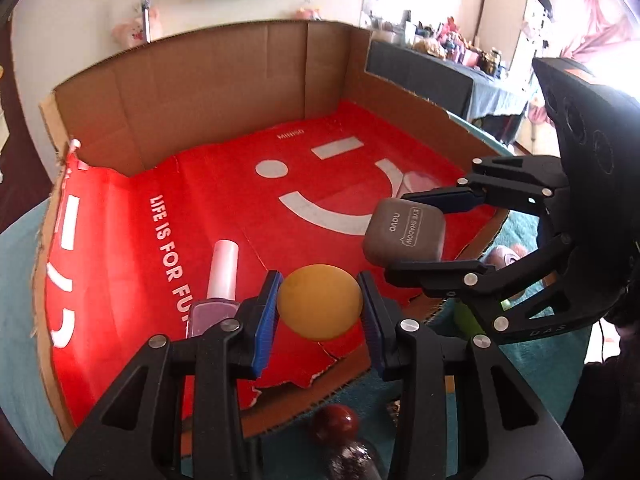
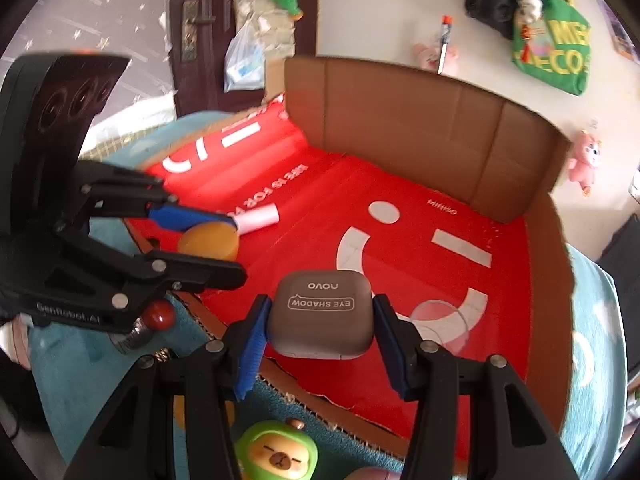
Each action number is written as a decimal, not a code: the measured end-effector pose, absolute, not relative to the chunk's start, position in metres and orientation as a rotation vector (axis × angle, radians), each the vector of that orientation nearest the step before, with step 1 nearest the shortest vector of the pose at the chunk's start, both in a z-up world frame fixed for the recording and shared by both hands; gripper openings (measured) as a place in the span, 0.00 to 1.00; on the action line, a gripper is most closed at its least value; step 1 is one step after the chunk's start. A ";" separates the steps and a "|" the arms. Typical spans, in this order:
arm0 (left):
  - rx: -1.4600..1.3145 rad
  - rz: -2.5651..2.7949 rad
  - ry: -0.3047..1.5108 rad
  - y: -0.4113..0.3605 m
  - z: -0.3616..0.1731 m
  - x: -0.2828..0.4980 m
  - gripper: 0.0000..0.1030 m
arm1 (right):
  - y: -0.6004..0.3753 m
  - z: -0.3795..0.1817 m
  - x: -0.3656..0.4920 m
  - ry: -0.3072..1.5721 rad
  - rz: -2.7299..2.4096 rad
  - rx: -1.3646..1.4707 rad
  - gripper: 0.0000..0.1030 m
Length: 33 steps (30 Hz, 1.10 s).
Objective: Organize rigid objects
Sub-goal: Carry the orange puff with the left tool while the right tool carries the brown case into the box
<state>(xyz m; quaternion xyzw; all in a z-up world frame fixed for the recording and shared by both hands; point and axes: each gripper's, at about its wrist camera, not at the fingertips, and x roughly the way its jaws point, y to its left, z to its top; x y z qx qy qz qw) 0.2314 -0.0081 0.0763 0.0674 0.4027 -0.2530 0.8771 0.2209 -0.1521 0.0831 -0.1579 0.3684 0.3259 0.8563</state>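
My left gripper is shut on a round yellow-orange disc and holds it over the near edge of a red-lined cardboard tray. My right gripper is shut on a grey eye shadow case, held over the tray's near right edge. The case also shows in the left wrist view, and the disc in the right wrist view. A purple nail polish bottle with a white cap lies on the red liner, just left of the left gripper.
A clear plastic lid lies on the liner by the right gripper. A red-knobbed metal object and a green capybara toy lie on the teal cloth outside the tray's near edge. The tray's back wall stands upright.
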 end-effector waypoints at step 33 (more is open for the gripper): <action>0.259 -0.598 0.939 -0.021 0.060 0.262 0.35 | -0.139 0.062 0.262 0.933 0.798 -0.369 0.52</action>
